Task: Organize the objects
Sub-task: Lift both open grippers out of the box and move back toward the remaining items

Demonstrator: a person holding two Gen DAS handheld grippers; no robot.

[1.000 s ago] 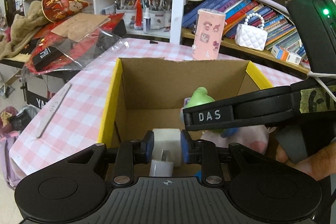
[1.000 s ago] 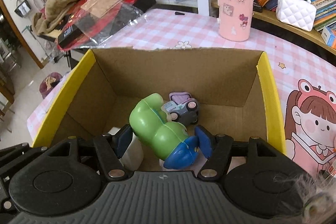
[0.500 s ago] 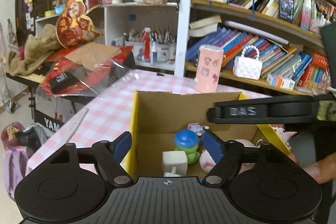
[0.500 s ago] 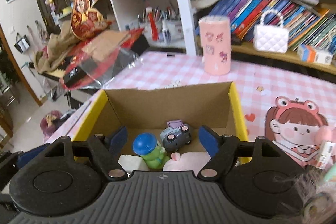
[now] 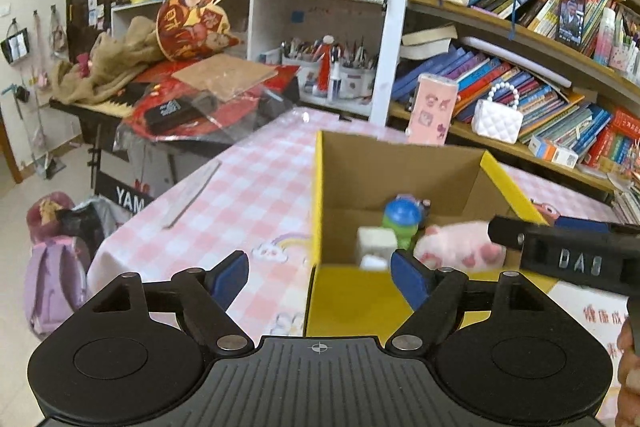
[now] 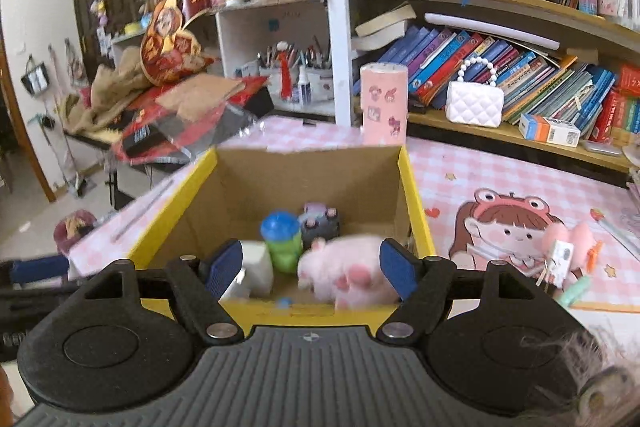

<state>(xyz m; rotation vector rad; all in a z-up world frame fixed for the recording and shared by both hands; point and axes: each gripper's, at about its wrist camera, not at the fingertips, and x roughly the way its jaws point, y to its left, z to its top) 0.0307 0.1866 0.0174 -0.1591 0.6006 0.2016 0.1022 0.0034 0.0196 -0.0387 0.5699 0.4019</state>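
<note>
A cardboard box with yellow sides (image 5: pixel 400 163) (image 6: pixel 308 171) stands on the pink checked table. Inside lie a white block (image 5: pixel 375 242) (image 6: pixel 256 267), a green toy with a blue cap (image 5: pixel 401 217) (image 6: pixel 282 239), a small purple car (image 6: pixel 320 219) and a pink plush (image 5: pixel 460 247) (image 6: pixel 348 267). My left gripper (image 5: pixel 320 277) is open and empty, above the box's near left corner. My right gripper (image 6: pixel 310 269) is open and empty, above the box's near edge; it shows at the right in the left wrist view (image 5: pixel 568 259).
A pink tin (image 6: pixel 384 107) and a white quilted purse (image 6: pixel 474 103) stand behind the box by the bookshelf. A cartoon girl mat (image 6: pixel 508 231) with small pink items (image 6: pixel 568 255) lies right of the box. A ruler (image 5: pixel 192 195) lies on the left; clutter beyond.
My left gripper let go of the white block and my right gripper let go of the green toy inside the box. Both opened and pulled up and back out of the box.
</note>
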